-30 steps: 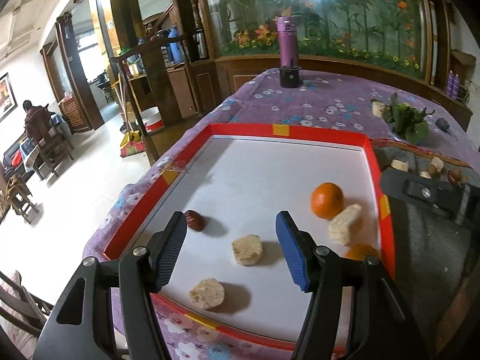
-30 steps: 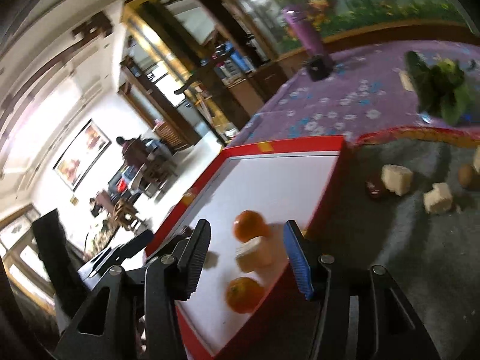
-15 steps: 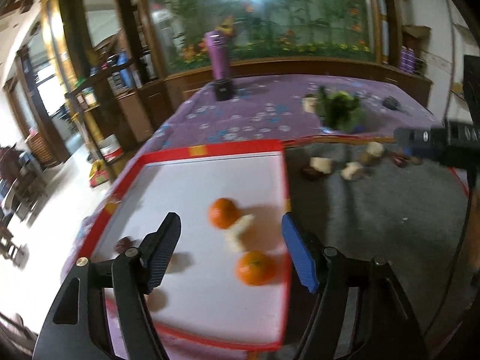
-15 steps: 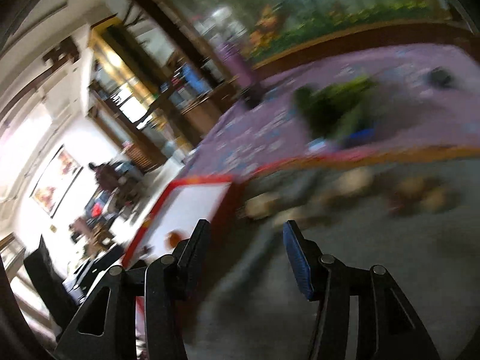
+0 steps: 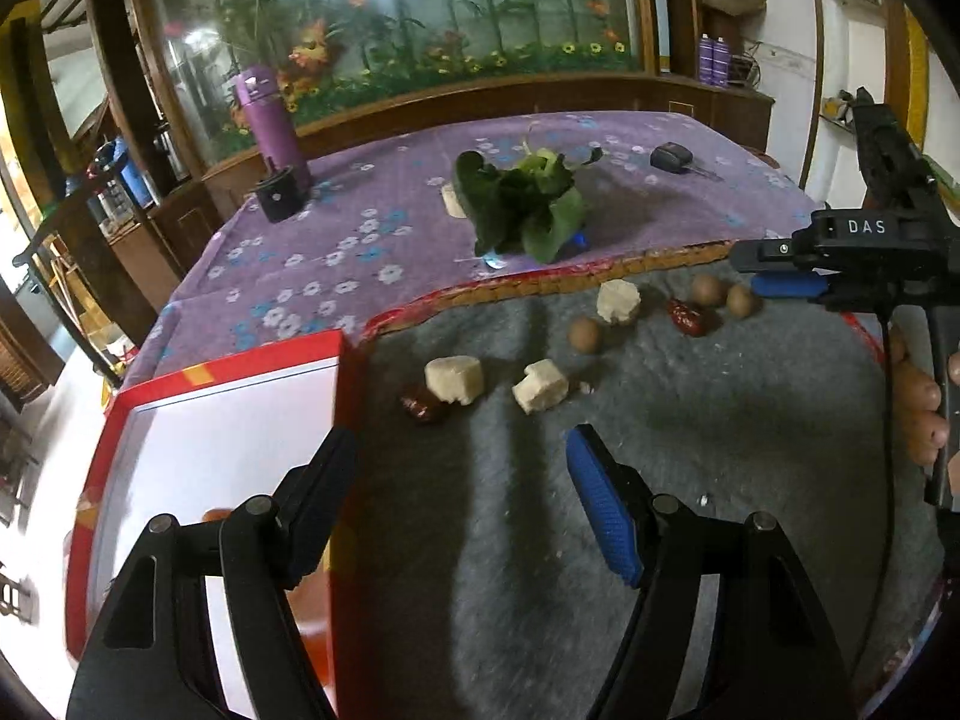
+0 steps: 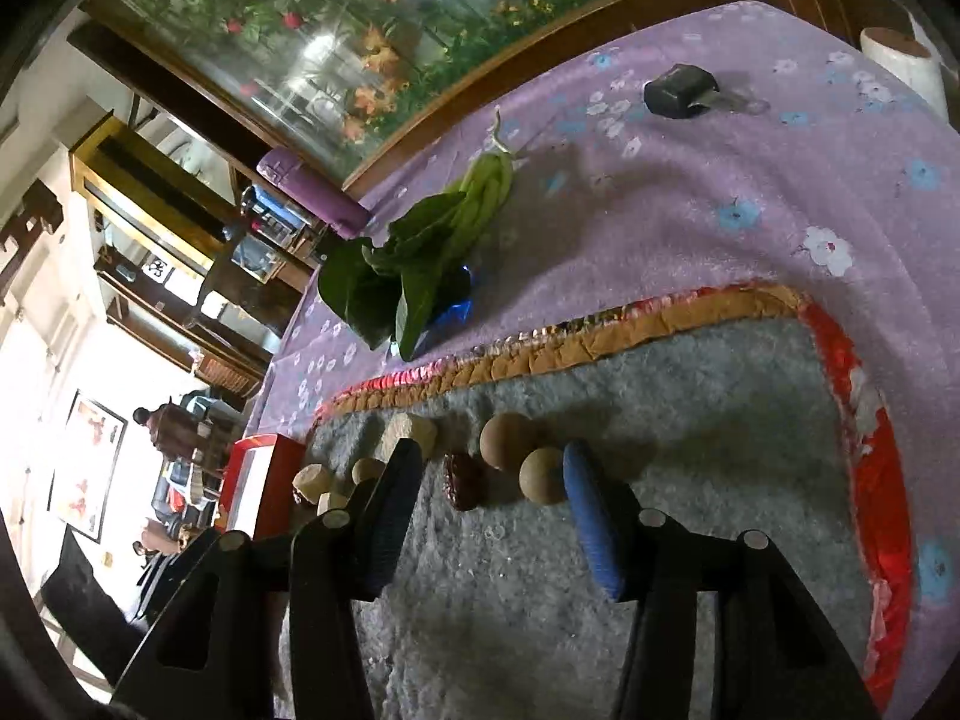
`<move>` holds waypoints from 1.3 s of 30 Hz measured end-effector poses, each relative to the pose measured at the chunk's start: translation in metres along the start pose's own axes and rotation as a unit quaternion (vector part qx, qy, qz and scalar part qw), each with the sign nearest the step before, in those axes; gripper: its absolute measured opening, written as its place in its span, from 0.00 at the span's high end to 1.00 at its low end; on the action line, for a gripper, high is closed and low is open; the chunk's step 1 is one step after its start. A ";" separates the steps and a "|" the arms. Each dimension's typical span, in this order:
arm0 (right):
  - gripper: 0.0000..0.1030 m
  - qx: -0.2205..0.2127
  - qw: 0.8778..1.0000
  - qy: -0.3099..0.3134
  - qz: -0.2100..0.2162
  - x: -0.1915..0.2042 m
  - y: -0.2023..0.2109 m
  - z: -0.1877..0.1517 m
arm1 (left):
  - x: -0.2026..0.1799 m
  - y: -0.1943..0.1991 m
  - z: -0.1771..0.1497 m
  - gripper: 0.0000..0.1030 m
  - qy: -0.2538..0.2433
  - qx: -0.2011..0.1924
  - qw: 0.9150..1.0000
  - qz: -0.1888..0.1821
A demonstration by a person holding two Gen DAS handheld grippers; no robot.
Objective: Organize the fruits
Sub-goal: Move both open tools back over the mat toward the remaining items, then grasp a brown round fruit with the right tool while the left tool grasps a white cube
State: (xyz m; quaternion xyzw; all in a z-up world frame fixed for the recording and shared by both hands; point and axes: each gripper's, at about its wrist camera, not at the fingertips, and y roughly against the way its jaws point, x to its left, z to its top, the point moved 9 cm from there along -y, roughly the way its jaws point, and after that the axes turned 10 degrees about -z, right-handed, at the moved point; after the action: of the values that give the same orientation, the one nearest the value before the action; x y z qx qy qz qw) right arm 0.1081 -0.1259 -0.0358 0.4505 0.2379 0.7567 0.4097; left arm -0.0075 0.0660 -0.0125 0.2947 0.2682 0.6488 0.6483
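Note:
On the grey mat (image 5: 690, 450) lie pale food chunks (image 5: 454, 380), (image 5: 542, 385), (image 5: 618, 301), two red dates (image 5: 425, 408), (image 5: 689, 319) and round brown fruits (image 5: 584, 334), (image 5: 705, 290). The red-rimmed white tray (image 5: 345, 372) stands at the left. My left gripper (image 5: 459, 492) is open and empty above the mat by the tray's corner. My right gripper (image 6: 487, 510) is open and empty, low over the mat; a date (image 6: 463, 480) and two brown fruits (image 6: 507, 441), (image 6: 542, 475) lie between its fingers. It shows in the left view (image 5: 792, 285).
A bunch of green leaves (image 5: 522, 204) lies on the purple flowered cloth (image 5: 360, 252) behind the mat. A purple bottle (image 5: 267, 120), a black cap (image 5: 277, 197) and a car key (image 5: 672, 157) stand farther back. The mat's red and gold border (image 6: 858, 396) runs behind and right.
Both grippers swung right, from over the tray to over the grey mat. The right gripper dropped low behind the date and brown fruits. Both stayed open.

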 end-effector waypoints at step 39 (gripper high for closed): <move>0.78 -0.001 0.990 0.081 -0.112 -0.003 -0.024 -0.013 | -0.027 -0.077 0.008 0.74 -0.038 0.066 0.994 -0.072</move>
State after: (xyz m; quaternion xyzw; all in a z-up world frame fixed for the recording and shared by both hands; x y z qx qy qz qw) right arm 0.1075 -0.1152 -0.0613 0.3577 0.3187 0.7402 0.4718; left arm 0.0506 0.0403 -0.0637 0.3412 0.3064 0.5694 0.6823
